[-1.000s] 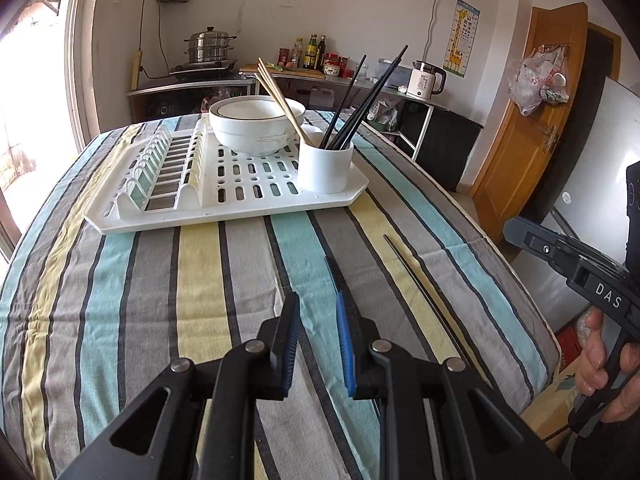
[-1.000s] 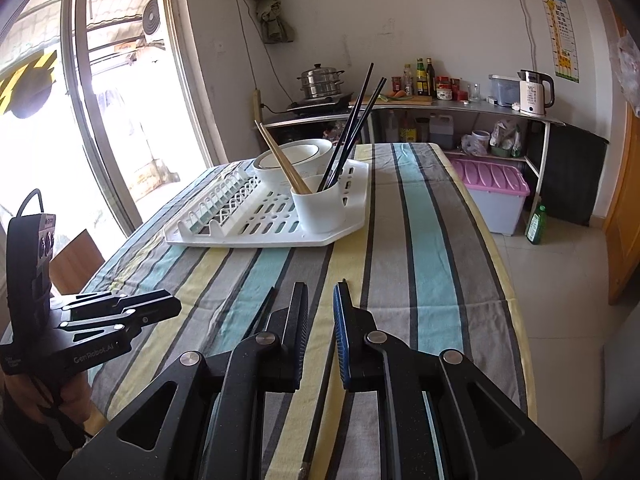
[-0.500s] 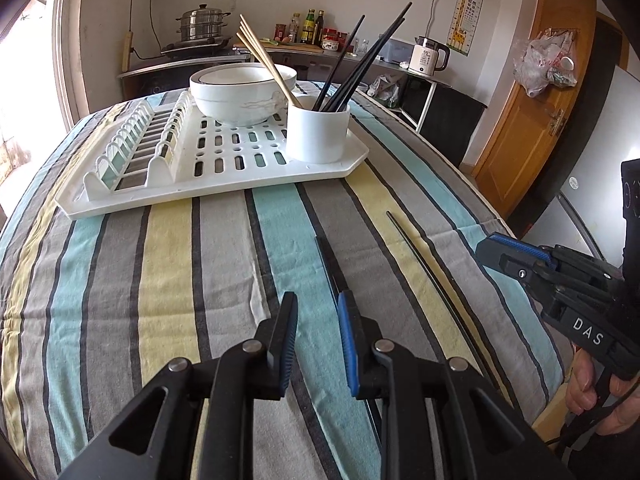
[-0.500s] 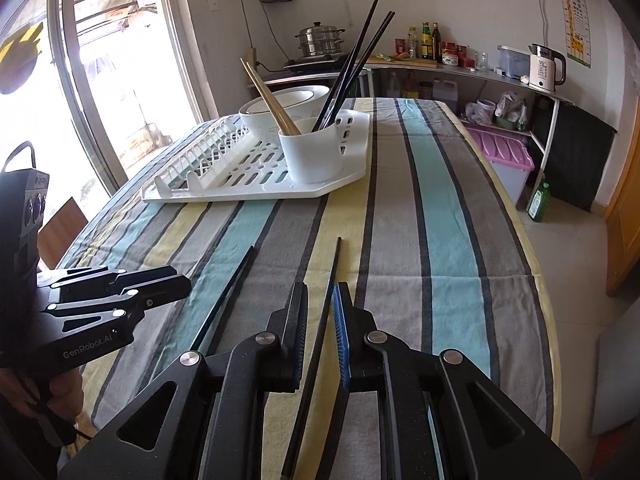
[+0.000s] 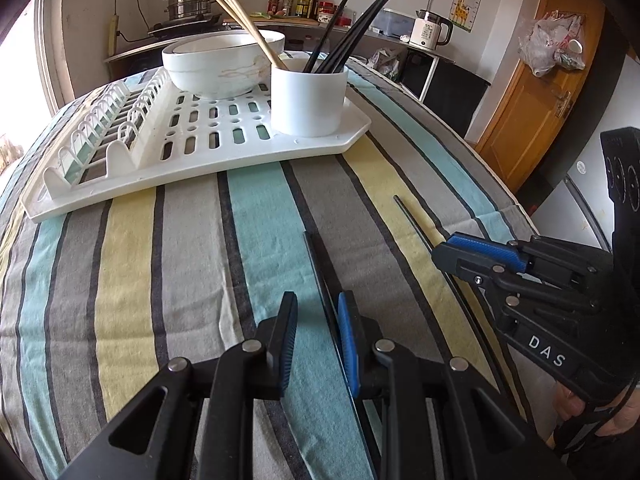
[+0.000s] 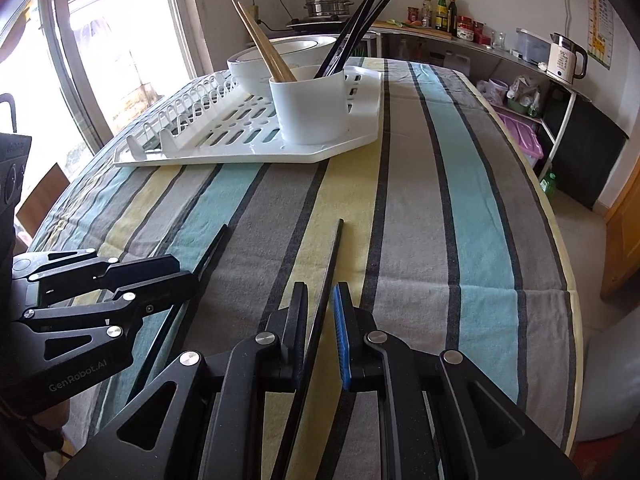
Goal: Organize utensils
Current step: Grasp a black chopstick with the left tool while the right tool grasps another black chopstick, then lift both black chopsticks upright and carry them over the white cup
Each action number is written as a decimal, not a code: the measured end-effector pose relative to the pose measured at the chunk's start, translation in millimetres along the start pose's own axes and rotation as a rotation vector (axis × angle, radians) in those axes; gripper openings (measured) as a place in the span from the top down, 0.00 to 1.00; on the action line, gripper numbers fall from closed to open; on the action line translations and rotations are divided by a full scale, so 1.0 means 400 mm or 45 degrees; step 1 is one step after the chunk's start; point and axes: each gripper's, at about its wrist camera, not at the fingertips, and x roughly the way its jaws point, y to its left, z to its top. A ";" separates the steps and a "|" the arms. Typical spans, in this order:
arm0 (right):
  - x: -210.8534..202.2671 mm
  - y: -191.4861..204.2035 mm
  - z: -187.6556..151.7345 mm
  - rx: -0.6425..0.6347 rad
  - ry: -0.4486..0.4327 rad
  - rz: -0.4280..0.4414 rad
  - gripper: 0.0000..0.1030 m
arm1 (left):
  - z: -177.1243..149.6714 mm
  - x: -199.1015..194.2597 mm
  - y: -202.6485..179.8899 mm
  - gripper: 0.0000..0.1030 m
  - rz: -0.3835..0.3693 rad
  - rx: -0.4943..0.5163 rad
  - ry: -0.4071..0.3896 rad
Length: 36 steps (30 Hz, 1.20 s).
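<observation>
Two black chopsticks lie apart on the striped tablecloth. My left gripper (image 5: 317, 316) is open, low over the table, with one black chopstick (image 5: 316, 258) running between its fingers. My right gripper (image 6: 320, 304) is open, with the other black chopstick (image 6: 335, 252) between its fingers. That second chopstick also shows in the left wrist view (image 5: 414, 218), under the right gripper. A white utensil cup (image 5: 308, 98) on the white drying rack (image 5: 192, 148) holds several black chopsticks and wooden chopsticks.
A white bowl (image 5: 216, 64) sits on the rack behind the cup. The table's right edge (image 6: 560, 264) drops off to the floor. A counter with a kettle (image 6: 564, 58), bottles and a steel pot (image 5: 188, 2) stands behind the table.
Both grippers moved forward and down toward the table. Each now has a black chopstick between its open fingers. The rack and cup look closer.
</observation>
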 end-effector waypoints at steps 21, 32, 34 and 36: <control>-0.005 0.002 0.026 0.003 -0.024 -0.003 0.94 | 0.024 0.016 -0.012 0.93 0.079 0.050 -0.004; -0.133 0.000 0.094 0.032 -0.226 0.039 0.95 | 0.102 -0.103 0.005 0.93 0.055 0.053 -0.154; -0.164 0.003 0.105 0.033 -0.271 0.042 0.95 | 0.117 -0.137 0.008 0.94 0.052 0.055 -0.195; -0.194 0.004 0.116 0.035 -0.314 0.041 0.95 | 0.130 -0.173 0.012 0.94 0.045 0.056 -0.237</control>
